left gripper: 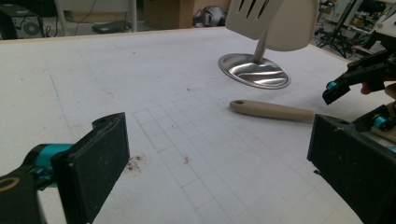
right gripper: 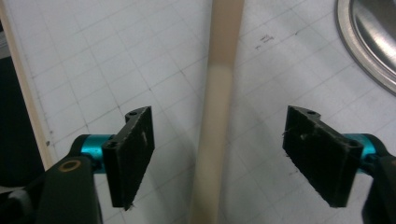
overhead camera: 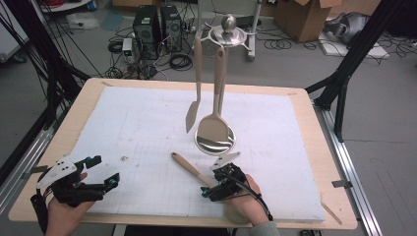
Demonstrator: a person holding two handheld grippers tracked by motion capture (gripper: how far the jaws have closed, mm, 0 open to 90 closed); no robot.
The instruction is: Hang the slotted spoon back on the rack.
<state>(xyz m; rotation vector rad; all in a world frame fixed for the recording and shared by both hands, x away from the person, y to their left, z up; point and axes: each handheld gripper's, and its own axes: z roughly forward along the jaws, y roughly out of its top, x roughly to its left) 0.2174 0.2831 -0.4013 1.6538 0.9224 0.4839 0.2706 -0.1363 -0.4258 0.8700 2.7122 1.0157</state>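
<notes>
Big white gridded mat [overhead camera: 147, 123] across the wooden table [overhead camera: 314, 128], and out in the middle stands the steel rack [overhead camera: 216, 140], its round mirror-bright base flat on the mat with a slotted turner [overhead camera: 194, 115] and a broad spoon [overhead camera: 214, 129] dangling from the top. Closer to the person lies the one that matters, a beige utensil [overhead camera: 189, 168], flat on the mat just in front of that base, its handle end with the hang-hole pointing away to the left, its working end tucked under the right gripper [overhead camera: 221, 184]. That gripper sits right over it, jaws apart, one pad on each side of the shaft [right gripper: 215, 140] and neither touching. It looks light and stiff, plastic or silicone-coated, smooth and rounded, so I'd judge it likely to roll or twist in a loose pinch. Best hold seems square across the shaft, close to the head end where the weight sits, pads flat to its sides. The left gripper [overhead camera: 101, 172] rests at the near left corner of the mat, jaws wide apart, nothing between them
</notes>
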